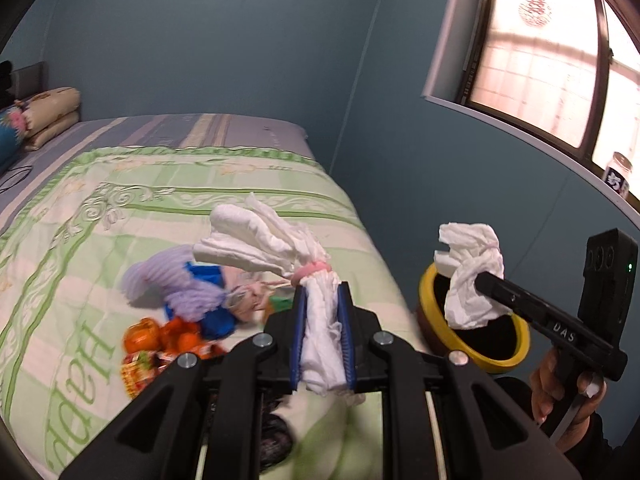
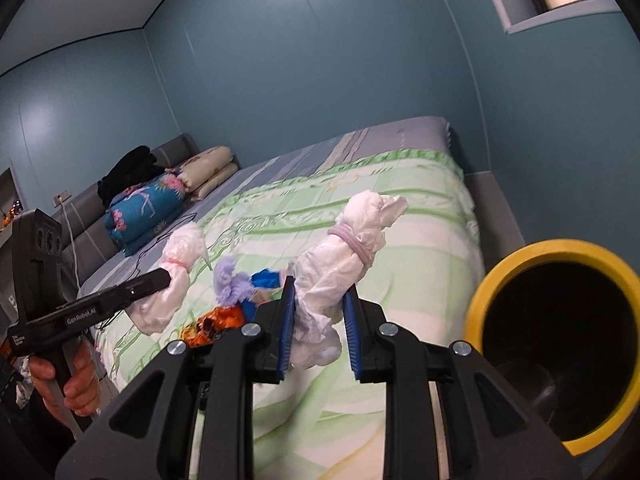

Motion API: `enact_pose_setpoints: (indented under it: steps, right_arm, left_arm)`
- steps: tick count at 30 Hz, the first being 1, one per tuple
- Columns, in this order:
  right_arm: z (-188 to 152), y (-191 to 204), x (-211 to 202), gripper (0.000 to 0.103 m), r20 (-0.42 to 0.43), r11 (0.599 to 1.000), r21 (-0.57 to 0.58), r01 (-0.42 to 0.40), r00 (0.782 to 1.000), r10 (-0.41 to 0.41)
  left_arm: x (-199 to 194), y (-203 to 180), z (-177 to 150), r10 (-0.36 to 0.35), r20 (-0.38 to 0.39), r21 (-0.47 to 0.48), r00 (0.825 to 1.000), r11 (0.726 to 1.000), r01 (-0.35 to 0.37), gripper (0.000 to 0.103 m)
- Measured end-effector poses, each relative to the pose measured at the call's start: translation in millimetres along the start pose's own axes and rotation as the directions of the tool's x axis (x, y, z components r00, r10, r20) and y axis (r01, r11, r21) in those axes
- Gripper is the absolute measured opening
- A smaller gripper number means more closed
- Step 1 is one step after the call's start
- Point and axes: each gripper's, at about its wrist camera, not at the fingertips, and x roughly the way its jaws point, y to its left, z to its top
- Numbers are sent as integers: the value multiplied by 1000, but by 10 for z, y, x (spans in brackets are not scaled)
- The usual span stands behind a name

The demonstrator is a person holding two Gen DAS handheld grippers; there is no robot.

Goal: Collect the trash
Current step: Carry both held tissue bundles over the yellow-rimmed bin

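My left gripper is shut on a white tissue bundle tied with a pink band, held above the bed; it also shows in the right wrist view. My right gripper holds a second white tissue bundle with a pale band; in the left wrist view this bundle hangs over the bin. The yellow-rimmed dark bin stands beside the bed, at the right in the right wrist view. Orange wrappers and a blue and purple pile lie on the bed.
The green patterned quilt covers the bed. Folded blankets and pillows sit at the headboard. A blue wall and a window are to the right, with a jar on the sill.
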Motion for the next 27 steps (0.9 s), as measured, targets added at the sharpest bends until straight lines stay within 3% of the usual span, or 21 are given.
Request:
enact_pose_setpoints:
  steps: [9, 16, 27]
  right_arm:
    - [211, -432, -404, 21, 47, 990, -4, 143, 989, -143]
    - [241, -789, -577, 21, 37, 971, 21, 237, 971, -238]
    - [234, -1247, -569, 22, -4, 947, 79, 311, 950, -312]
  left_arm:
    - [389, -524, 142, -95, -32, 73, 995, 993, 97, 15]
    - [692, -859, 204, -172, -54, 100, 984, 979, 177, 15]
    - [1252, -1454, 208, -251, -121, 151, 960, 952, 267, 15]
